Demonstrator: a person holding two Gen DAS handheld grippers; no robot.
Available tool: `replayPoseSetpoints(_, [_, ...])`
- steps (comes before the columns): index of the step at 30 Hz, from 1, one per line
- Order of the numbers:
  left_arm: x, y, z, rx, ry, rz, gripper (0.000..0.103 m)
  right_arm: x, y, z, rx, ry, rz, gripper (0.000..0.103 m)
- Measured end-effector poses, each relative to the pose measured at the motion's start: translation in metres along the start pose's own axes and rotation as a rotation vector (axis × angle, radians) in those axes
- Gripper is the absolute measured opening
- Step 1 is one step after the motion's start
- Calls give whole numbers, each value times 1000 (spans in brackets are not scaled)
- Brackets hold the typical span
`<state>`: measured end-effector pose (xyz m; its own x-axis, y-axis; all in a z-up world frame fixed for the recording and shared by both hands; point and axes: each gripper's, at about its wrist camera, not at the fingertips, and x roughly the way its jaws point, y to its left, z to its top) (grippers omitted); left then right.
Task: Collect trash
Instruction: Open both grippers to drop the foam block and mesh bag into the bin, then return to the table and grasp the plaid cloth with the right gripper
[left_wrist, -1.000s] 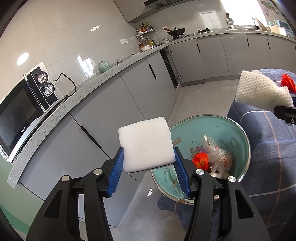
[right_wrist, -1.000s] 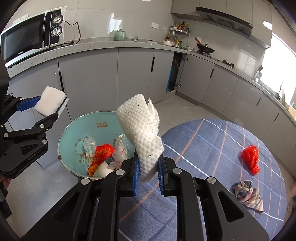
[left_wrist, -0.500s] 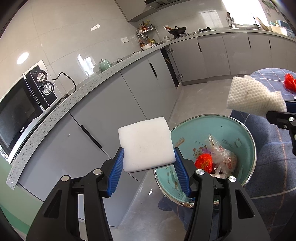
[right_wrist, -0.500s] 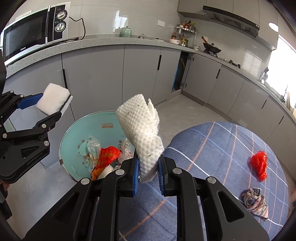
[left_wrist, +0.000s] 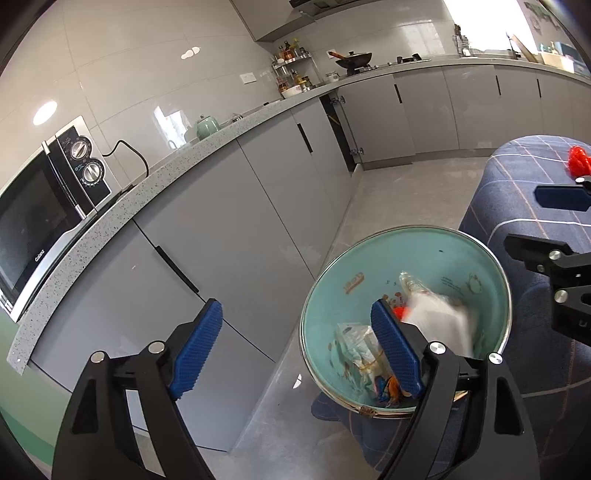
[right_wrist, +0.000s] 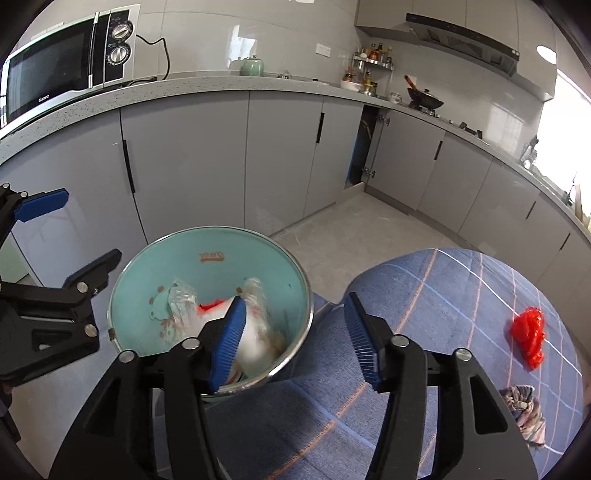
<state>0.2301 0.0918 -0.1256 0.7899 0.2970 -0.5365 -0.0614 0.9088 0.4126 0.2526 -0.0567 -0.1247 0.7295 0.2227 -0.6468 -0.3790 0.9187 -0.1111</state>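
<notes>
— Two grippers, both empty now: a second ago the left gripper (left_wrist: 295, 354) pinched a white folded pad and the right gripper (right_wrist: 295, 336) a crumpled paper towel, and neither piece sits between the jaws any more.

— Where did they go?

— Into the teal bin (right_wrist: 155, 266), by the look of it. A blurred white shape (left_wrist: 439, 321) is dropping among the wrappers there, and the right wrist view shows the same pale smear (right_wrist: 255, 339) just past its own blue pad. Both sets of jaws are opening, spread with nothing between them.

— So that load counts as collected?

— I'd judge so, though the blur hides whether both pieces have settled. Still out on the blue checked cloth (right_wrist: 443, 295): a red crumpled bag (right_wrist: 528, 336) and, nearer the edge, a wadded patterned rag (right_wrist: 524, 410).

— Room to move?

— The bin stands on the floor, tucked against the rounded edge of the clothed table, with grey cabinets (right_wrist: 184, 166) behind it across a strip of bare floor. The right gripper hangs over the bin's rim on the table side; the left one flanks the rim on the far side, apart from it. Swinging right over the cloth looks unobstructed; the metal rim is the edge to mind.
</notes>
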Motion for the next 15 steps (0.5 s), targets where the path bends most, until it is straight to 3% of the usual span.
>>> replayPoseSetpoints(3, [-2,1,0,-8,-7,8,92,-2,-5,-4,13,5,-4,59])
replayPoseSetpoints(15, [-15,-10,-1,4,-9,-4,94,-19,-20,-17,34,6,-27,64])
